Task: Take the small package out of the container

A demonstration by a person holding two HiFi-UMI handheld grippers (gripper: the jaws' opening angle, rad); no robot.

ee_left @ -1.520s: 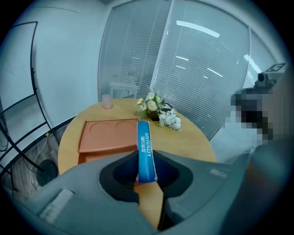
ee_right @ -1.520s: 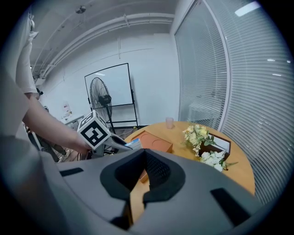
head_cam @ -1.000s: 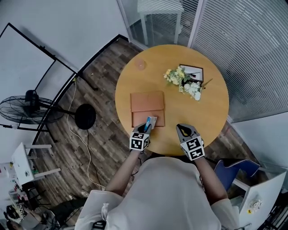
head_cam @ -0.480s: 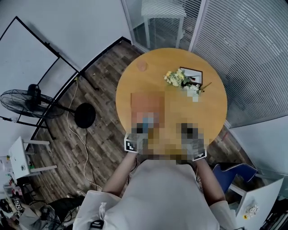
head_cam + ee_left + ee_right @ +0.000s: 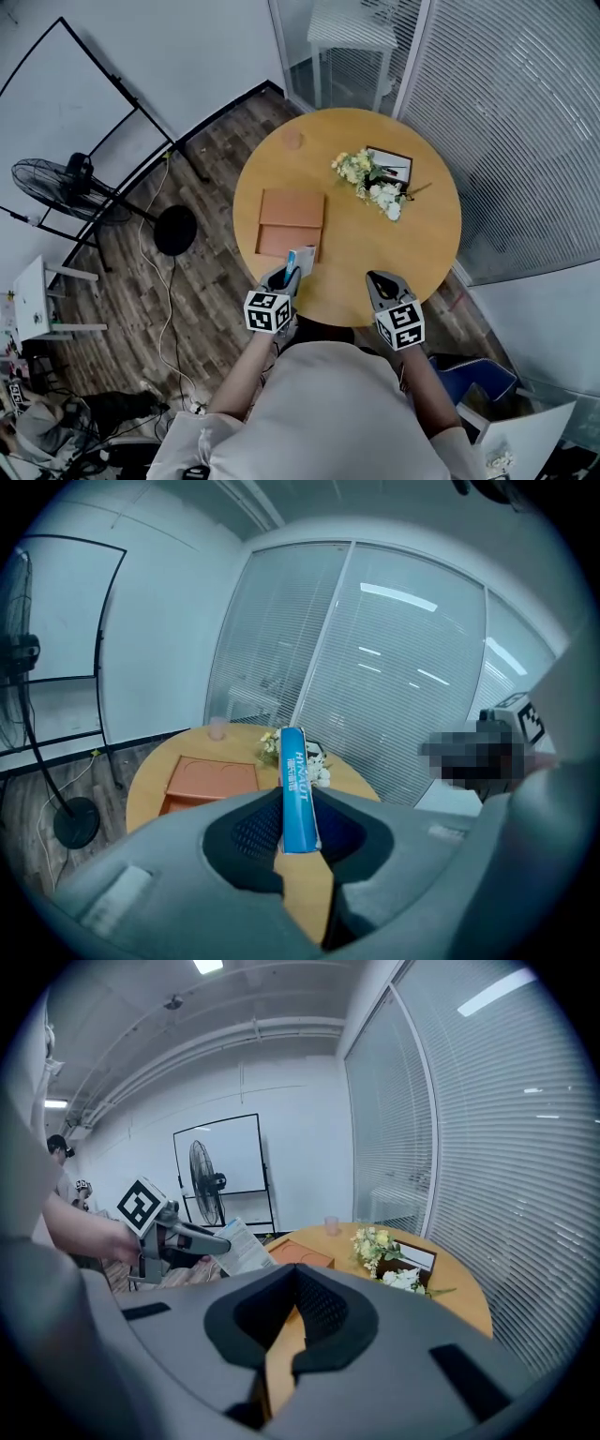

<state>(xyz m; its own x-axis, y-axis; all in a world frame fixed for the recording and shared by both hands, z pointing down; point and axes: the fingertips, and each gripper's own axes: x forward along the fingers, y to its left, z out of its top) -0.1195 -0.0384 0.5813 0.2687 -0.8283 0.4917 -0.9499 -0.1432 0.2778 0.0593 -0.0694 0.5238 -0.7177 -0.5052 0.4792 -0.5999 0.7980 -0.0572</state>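
An orange flat container lies on the round wooden table, left of its middle. My left gripper is at the table's near edge, just in front of the container. It is shut on the small package, a thin blue and white packet. In the left gripper view the packet stands edge-on between the jaws, above the container. My right gripper hovers over the near right edge of the table. Its jaws are shut with nothing in them. It sees the left gripper with the packet.
A bunch of yellow and white flowers lies against a small dark frame at the table's far right. A pale cup stands at the far left. A fan and a round stand base are on the floor to the left.
The left gripper has drawn back slightly toward the table's near edge with the packet still in it. The right gripper stays about where it was. The head view has shifted a little.
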